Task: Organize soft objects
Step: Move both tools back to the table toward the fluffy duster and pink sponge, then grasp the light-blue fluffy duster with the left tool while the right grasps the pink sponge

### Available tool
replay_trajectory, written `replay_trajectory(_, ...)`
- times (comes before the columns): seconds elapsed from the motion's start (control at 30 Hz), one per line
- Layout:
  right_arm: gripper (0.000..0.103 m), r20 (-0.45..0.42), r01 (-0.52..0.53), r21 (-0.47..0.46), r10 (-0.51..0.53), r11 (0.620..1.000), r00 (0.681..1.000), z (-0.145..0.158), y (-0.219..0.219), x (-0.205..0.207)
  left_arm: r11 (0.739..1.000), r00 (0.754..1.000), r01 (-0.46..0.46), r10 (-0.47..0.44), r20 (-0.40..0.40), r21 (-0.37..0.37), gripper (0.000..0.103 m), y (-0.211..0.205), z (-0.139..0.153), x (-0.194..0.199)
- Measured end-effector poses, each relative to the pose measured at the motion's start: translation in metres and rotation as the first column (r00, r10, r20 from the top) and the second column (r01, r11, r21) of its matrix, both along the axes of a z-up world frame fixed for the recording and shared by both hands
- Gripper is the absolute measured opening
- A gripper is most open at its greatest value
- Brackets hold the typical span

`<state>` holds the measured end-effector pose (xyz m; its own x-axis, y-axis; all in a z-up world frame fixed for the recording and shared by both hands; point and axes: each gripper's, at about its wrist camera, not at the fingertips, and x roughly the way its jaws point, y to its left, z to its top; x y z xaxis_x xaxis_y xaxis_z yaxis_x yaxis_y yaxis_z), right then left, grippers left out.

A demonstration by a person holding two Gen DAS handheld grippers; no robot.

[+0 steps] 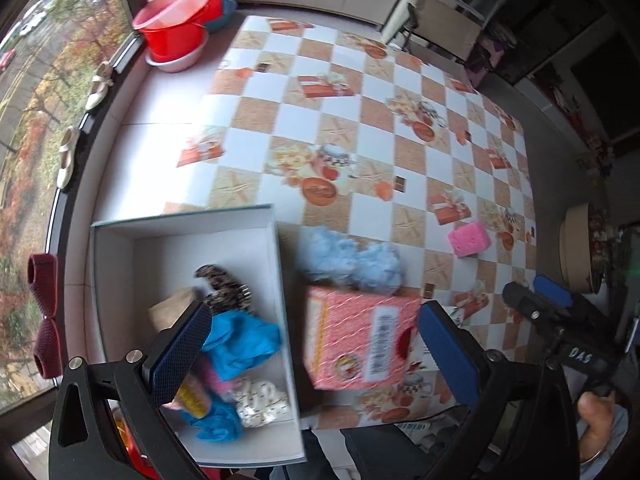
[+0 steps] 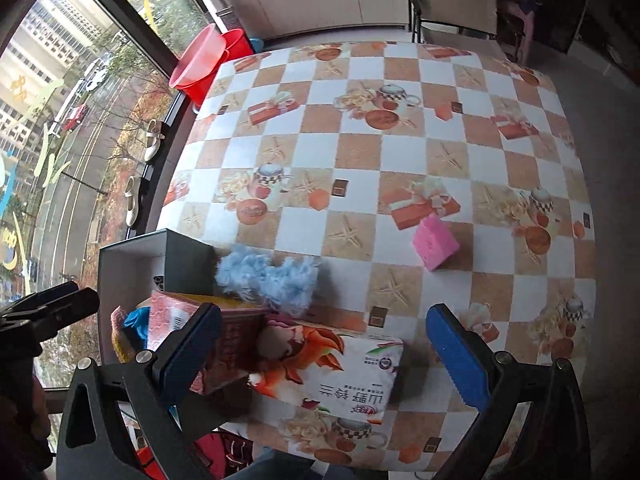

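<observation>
A white open box [image 1: 188, 224] at the table's left edge holds blue cloths [image 1: 240, 340], a leopard-print piece [image 1: 224, 284], a white patterned piece [image 1: 260, 400] and other soft items. My left gripper [image 1: 316, 356] is open above the box's right wall, with a pink packet [image 1: 360, 340] between its fingers. A fluffy light-blue object [image 1: 352, 260] lies beside the box; it also shows in the right wrist view [image 2: 272, 276]. A pink sponge [image 1: 468, 238] [image 2: 434, 246] lies further right. My right gripper [image 2: 328, 356] is open over a flowered tissue pack [image 2: 332, 376].
The checkered tablecloth [image 2: 360, 132] covers the table. Red and pink basins [image 1: 180, 20] stand on the sill at the far left. Shoes [image 1: 68, 156] lie along the window. A chair [image 1: 444, 20] stands beyond the table.
</observation>
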<state>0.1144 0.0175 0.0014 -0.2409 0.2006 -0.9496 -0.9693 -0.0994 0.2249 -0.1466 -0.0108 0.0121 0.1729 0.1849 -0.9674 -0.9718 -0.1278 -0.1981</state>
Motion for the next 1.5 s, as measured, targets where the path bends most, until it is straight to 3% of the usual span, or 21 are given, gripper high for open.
replay_trajectory(0.17, 0.103, -0.014, 0.092, -0.055, -0.093, 0.994, 0.996, -0.023, 0.004, 0.045, 0.995, 0.996, 0.092, -0.092, 0.005, -0.038, 0.103, 0.044, -0.008, 0.052)
replay_trajectory(0.27, 0.103, -0.026, 0.143, -0.089, -0.146, 0.986, 0.989, -0.035, 0.006, 0.071, 0.982, 0.995, 0.102, -0.099, 0.025, -0.158, 0.103, 0.075, -0.039, 0.082)
replay_trajectory(0.33, 0.103, -0.031, 0.17, -0.104, -0.174, 0.98, 0.984, -0.041, 0.007, 0.087, 0.965, 0.996, 0.059, -0.039, 0.083, -0.257, 0.103, 0.092, -0.069, 0.095)
replay_trajectory(0.43, 0.103, -0.041, 0.196, -0.127, -0.203, 0.972, 0.978, -0.05, 0.008, 0.105, 0.918, 0.996, -0.032, 0.063, 0.065, -0.395, 0.103, 0.111, -0.116, 0.104)
replay_trajectory(0.57, 0.103, -0.057, 0.216, -0.155, -0.226, 0.964, 0.972, -0.063, 0.008, 0.125, 0.864, 0.988, -0.153, 0.15, -0.044, -0.479, 0.103, 0.124, -0.158, 0.099)
replay_trajectory(0.67, 0.103, -0.069, 0.237, -0.176, -0.252, 0.955, 0.965, -0.074, 0.01, 0.139, 0.791, 0.967, -0.244, 0.243, -0.078, -0.561, 0.103, 0.127, -0.192, 0.092)
replay_trajectory(0.77, 0.103, -0.078, 0.252, -0.193, -0.27, 0.948, 0.96, -0.081, 0.015, 0.15, 0.733, 0.951, -0.292, 0.289, -0.108, -0.614, 0.103, 0.126, -0.218, 0.092)
replay_trajectory(0.93, 0.103, -0.079, 0.236, -0.2, -0.256, 0.951, 0.963, -0.09, 0.025, 0.156, 0.659, 0.927, -0.334, 0.358, -0.11, -0.674, 0.103, 0.118, -0.243, 0.098)
replay_trajectory(1.0, 0.103, -0.069, 0.207, -0.193, -0.224, 0.959, 0.972, -0.094, 0.031, 0.151, 0.664, 0.924, -0.336, 0.369, -0.098, -0.668, 0.103, 0.115, -0.245, 0.102)
replay_trajectory(1.03, 0.103, -0.069, 0.191, -0.191, -0.207, 0.963, 0.976, -0.096, 0.034, 0.148, 0.683, 0.929, -0.321, 0.36, -0.08, -0.656, 0.103, 0.116, -0.246, 0.106)
replay_trajectory(1.13, 0.103, -0.068, 0.123, -0.177, -0.137, 0.976, 0.988, -0.105, 0.044, 0.131, 0.765, 0.954, -0.262, 0.299, -0.037, -0.588, 0.103, 0.125, -0.239, 0.122)
replay_trajectory(1.33, 0.103, -0.035, -0.017, -0.147, 0.012, 0.989, 0.999, -0.126, 0.067, 0.091, 0.895, 0.978, -0.179, 0.208, 0.027, -0.408, 0.103, 0.14, -0.208, 0.135)
replay_trajectory(1.43, 0.103, -0.013, -0.068, -0.155, 0.066, 0.986, 0.998, -0.141, 0.078, 0.076, 0.911, 0.982, -0.18, 0.186, -0.018, -0.372, 0.103, 0.141, -0.192, 0.13)
replay_trajectory(1.5, 0.103, -0.004, -0.081, -0.162, 0.081, 0.984, 0.997, -0.149, 0.083, 0.071, 0.895, 0.974, -0.219, 0.225, -0.031, -0.389, 0.103, 0.134, -0.189, 0.124)
